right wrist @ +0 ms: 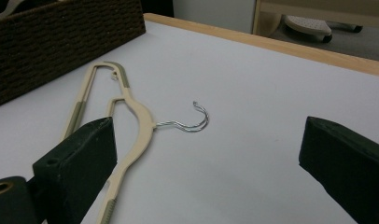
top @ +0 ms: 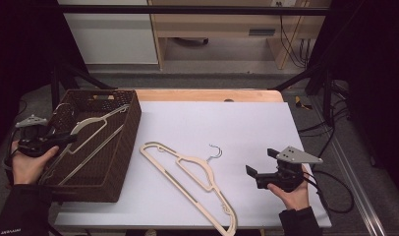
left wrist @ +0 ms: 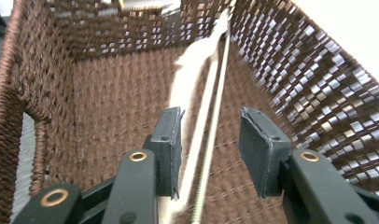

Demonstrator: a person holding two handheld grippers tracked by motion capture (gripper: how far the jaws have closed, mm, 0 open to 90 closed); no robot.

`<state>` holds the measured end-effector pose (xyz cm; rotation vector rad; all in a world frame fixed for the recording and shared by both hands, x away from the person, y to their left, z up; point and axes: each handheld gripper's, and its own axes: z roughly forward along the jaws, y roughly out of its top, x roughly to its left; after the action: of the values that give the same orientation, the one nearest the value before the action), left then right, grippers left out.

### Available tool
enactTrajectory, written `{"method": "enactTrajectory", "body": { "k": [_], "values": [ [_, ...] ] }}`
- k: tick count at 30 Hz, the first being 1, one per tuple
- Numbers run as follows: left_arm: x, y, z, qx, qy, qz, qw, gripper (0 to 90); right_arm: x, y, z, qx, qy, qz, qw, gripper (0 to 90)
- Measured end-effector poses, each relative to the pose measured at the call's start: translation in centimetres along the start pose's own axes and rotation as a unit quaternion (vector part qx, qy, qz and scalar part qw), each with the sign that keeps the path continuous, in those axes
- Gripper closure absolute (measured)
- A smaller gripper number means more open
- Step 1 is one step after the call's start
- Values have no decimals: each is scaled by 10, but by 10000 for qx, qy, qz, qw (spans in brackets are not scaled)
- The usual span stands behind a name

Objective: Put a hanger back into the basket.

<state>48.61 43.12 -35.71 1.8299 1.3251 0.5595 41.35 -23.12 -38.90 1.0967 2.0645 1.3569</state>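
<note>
The hanger (top: 92, 135) I'm working with lies in the brown woven basket (top: 128, 142), leaning against the far wall with its long axis running from the near left corner up toward the far right rim. My left gripper (top: 65, 139) sits at the basket's left edge; in the left gripper view its jaws stand apart and the pale hanger bar (left wrist: 197, 140) runs up between them, close to the left pad but, as far as I can judge, not pressed by either, so I read this as a release into the basket. That view is blurred, so I cannot be sure whether the bar touches the pad. A second hanger (top: 190, 184) lies flat on the white table (top: 246, 123), well apart from the basket, its long axis slanting from near the basket's front corner toward the table's near edge, its wire hook (right wrist: 192, 122) pointing to the right. My right gripper (top: 259, 164) is the nearer one to it, just to its right, jaws spread wide and holding nothing. The hanger's near end is cut off at the bottom of the high view.
</note>
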Motion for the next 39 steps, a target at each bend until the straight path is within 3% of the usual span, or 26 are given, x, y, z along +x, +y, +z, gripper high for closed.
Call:
{"method": "enactTrajectory", "body": {
  "k": [3,6,8,9,13,16,17,18,23,28,29,34,39],
  "values": [
    [-7,0,-10,-261,-6,-14,9997,526,0,0,0,9,-7,-22,10000,44],
    [-18,0,-21,-553,-196,-48,9983,489,0,0,-1,-33,18,-28,10000,44],
    [-31,-2,-29,-743,-181,65,9970,486,0,0,-1,-55,17,-22,10000,43],
    [-37,-2,-32,-805,-298,174,9962,473,0,0,-2,-63,32,-37,10000,43],
    [-66,-1,-38,-1096,-623,407,9912,403,-1,1,-3,-110,50,17,9999,44],
    [-87,2,-40,-1305,-862,553,9861,330,0,2,-3,-97,42,2,9999,44],
    [-87,2,-40,-1305,-862,553,9861,298,0,2,-3,-97,42,2,9999,44],
    [-101,3,-38,-1419,-934,630,9835,264,2,3,-2,-67,54,1,10000,49],
    [-130,4,-27,-1473,-1255,811,9777,165,5,7,1,-100,133,-45,9999,69],
    [-148,1,-18,-1479,-1375,882,9754,106,10,7,4,41,193,-18,9998,97],
    [-157,-2,-15,-1472,-1393,952,9746,99,10,7,4,42,203,-50,9998,97],
    [-171,-6,-11,-1455,-1575,1149,9700,84,13,6,5,112,237,18,9997,91],
    [-177,-9,-3,-1360,-1655,1205,9693,80,15,5,8,171,265,2,9995,95]
  ]
}}
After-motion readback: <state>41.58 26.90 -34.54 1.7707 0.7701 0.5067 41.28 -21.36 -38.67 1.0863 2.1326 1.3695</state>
